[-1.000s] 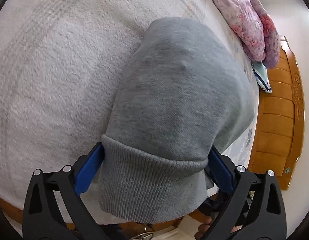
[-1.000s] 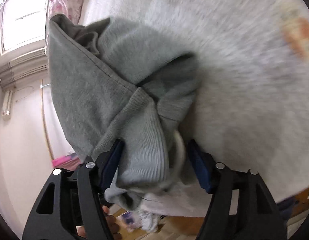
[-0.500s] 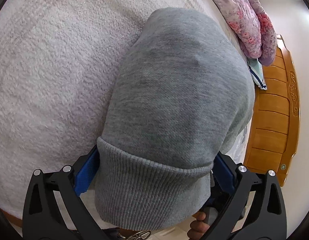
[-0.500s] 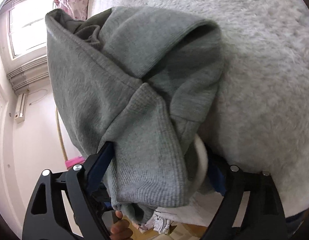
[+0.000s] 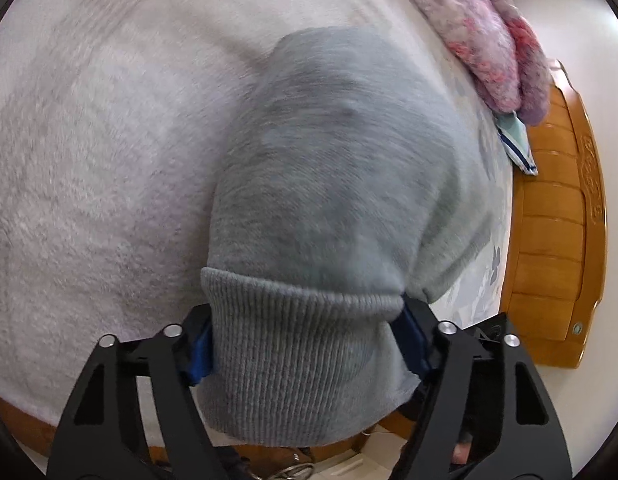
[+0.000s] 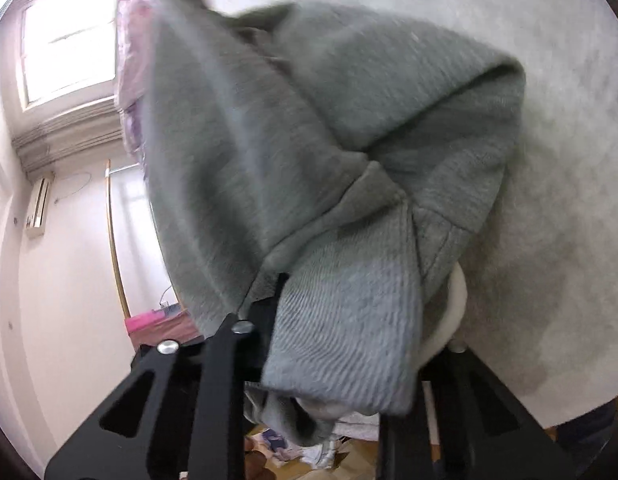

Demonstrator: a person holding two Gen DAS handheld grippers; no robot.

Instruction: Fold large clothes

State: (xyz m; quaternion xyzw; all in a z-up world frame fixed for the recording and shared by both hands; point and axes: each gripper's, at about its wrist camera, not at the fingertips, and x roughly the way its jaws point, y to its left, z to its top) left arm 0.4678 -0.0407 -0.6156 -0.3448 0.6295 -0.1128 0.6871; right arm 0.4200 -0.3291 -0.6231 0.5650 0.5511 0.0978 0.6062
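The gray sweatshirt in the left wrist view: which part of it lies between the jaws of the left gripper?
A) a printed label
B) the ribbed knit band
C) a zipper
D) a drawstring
B. The ribbed knit band of the gray sweatshirt fills the space between the blue pads of the left gripper, with the smooth fleece beginning just above it.

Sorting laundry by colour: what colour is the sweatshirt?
Grey sweatshirt, ribbed hem; clearest in the left wrist view.
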